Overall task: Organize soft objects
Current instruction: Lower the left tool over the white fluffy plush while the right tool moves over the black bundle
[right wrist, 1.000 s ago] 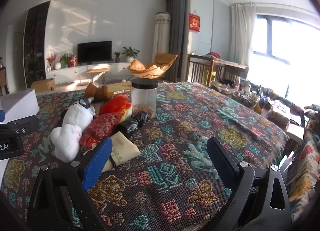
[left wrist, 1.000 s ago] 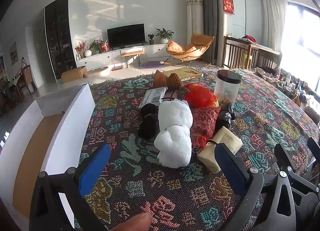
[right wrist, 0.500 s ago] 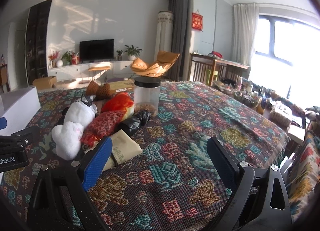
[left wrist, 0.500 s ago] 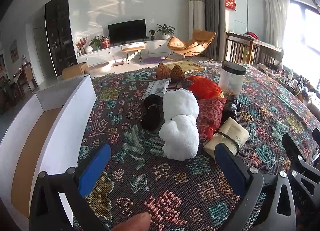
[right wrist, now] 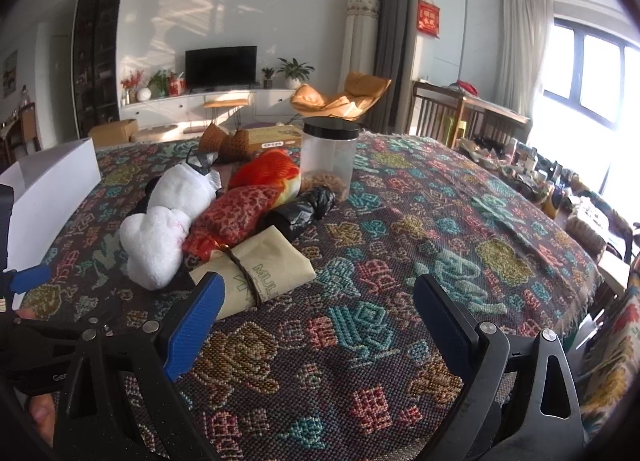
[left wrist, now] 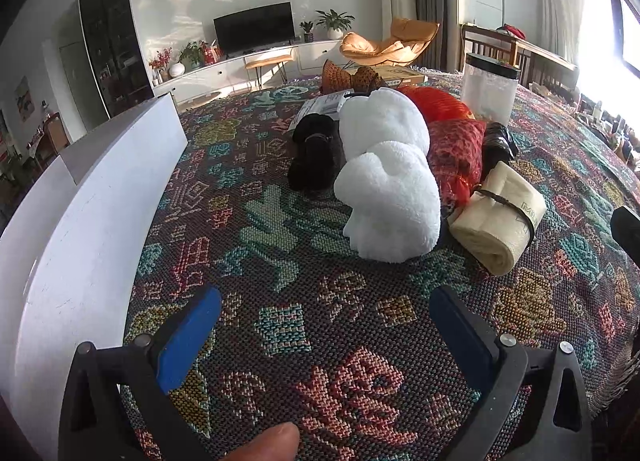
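Closer now than a second ago: the left hand-held gripper [left wrist: 326, 331] has advanced over the patterned woven cloth [left wrist: 280, 325] on the counter toward the heap of soft things, which fills more of its view. Its blue-padded jaws stand spread and empty; likely the approach to a first pick, nothing yet sorted.

Inventory, largest first:
- One white open-topped box [left wrist: 88, 213], along the cloth's left edge, nothing visible inside from here; presumably the destination.
- One white fluffy plush toy [left wrist: 388, 177], mid-heap, nearest the left jaws and in line with them.
- One clear plastic jar with a black lid [right wrist: 330, 153], at the rear, hard and not for sorting.
- One red patterned fabric pouch [right wrist: 236, 217], against the plush's right side.
- One orange-red soft item [right wrist: 272, 175], behind the pouch.
- One cream rolled cloth tied with a brown cord [right wrist: 256, 273], front right.
- One black soft bundle [left wrist: 314, 153], left of the plush.
- One black crumpled bag [right wrist: 304, 209], beside the jar.

Right hand-held gripper [right wrist: 316, 321]: jaws apart, empty, near the cream roll.
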Available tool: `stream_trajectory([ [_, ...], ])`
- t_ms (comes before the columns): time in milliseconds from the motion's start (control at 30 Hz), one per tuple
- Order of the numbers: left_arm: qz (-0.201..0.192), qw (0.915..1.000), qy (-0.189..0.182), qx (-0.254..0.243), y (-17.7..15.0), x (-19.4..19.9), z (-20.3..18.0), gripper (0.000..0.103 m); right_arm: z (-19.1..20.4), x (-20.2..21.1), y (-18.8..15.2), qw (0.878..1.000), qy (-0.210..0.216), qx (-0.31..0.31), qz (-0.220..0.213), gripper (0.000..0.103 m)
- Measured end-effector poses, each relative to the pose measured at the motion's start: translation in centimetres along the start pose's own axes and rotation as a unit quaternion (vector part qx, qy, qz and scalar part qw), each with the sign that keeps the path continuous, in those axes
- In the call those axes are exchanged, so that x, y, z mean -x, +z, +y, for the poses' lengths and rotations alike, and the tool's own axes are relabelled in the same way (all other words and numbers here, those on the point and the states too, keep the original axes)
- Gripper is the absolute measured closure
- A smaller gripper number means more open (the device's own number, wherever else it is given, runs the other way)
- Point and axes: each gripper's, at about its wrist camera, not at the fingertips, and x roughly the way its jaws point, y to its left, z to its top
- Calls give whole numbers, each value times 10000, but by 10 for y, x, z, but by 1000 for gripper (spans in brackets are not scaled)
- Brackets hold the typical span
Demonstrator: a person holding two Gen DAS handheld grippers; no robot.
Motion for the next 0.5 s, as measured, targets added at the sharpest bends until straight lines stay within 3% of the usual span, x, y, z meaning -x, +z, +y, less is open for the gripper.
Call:
stream_trajectory([
  [500, -6, 9999, -46, 101, 3, -2, 4, 0, 2, -9, 0, 9998, 41, 11, 187, 6],
])
